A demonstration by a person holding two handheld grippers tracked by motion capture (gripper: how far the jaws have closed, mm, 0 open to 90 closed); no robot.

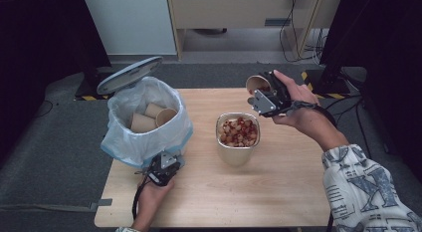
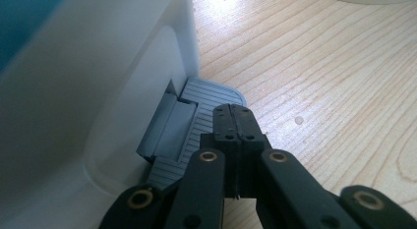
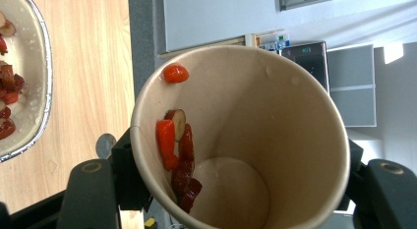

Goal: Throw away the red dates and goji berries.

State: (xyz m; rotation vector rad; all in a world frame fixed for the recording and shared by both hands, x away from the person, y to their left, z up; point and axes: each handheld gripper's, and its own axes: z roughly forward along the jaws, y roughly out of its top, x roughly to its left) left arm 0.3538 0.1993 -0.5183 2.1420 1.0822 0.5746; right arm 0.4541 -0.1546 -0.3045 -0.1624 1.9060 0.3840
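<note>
Light wood tabletop (image 1: 278, 177), grey carpet floor (image 1: 50, 157), white wall panel (image 1: 132, 23) beyond far left corner, beige cabinet (image 1: 239, 10) behind far edge, black cables (image 1: 298, 38), dark curtains (image 1: 42, 38) both sides

The left hand-held gripper (image 1: 166, 165) rests low with jaws closed; the right hand-held gripper (image 1: 263, 92) is raised, clamped.

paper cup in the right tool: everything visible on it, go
The paper cup is brown kraft-looking paper, cream inside, with a rolled rim. It is tipped on its side, mouth toward the camera in the right gripper view, held above the table's far right part, beyond the metal tub. The right tool clamps its wall from both sides. It is nearly empty: a few red and brown food pieces cling to the inner wall, one red piece near the rim.
</note>
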